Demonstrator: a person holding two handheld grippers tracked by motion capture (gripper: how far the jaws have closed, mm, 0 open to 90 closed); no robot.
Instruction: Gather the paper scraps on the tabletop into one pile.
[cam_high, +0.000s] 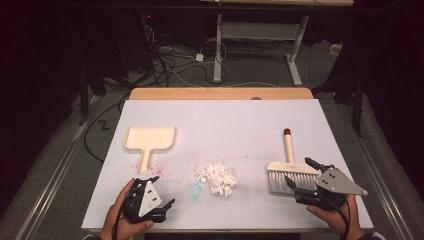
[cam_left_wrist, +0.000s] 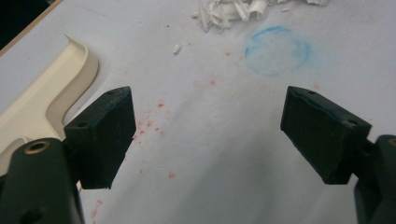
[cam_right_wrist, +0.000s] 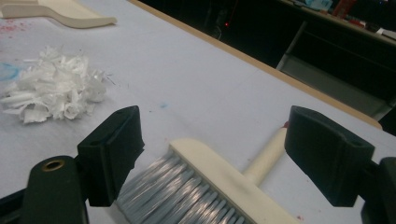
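A cream dustpan (cam_high: 149, 140) lies at the left of the white table cover, its handle toward me; its edge (cam_left_wrist: 42, 100) appears in the left gripper view. A heap of white paper shreds (cam_high: 216, 177) (cam_right_wrist: 51, 91) sits in the middle. A cream hand brush (cam_high: 291, 167) with grey bristles and a red-tipped handle lies at the right. My left gripper (cam_high: 160, 191) (cam_left_wrist: 208, 135) is open just below the dustpan handle, holding nothing. My right gripper (cam_high: 300, 174) (cam_right_wrist: 212, 156) is open, its jaws to either side of the brush head (cam_right_wrist: 219, 177).
The white cover (cam_high: 225, 120) has a blue chalk ring (cam_high: 194, 190) (cam_left_wrist: 278, 50) and red specks near the dustpan handle. A wooden table edge (cam_high: 220, 93) runs along the far side. Beyond it stand a desk frame and cables on the floor.
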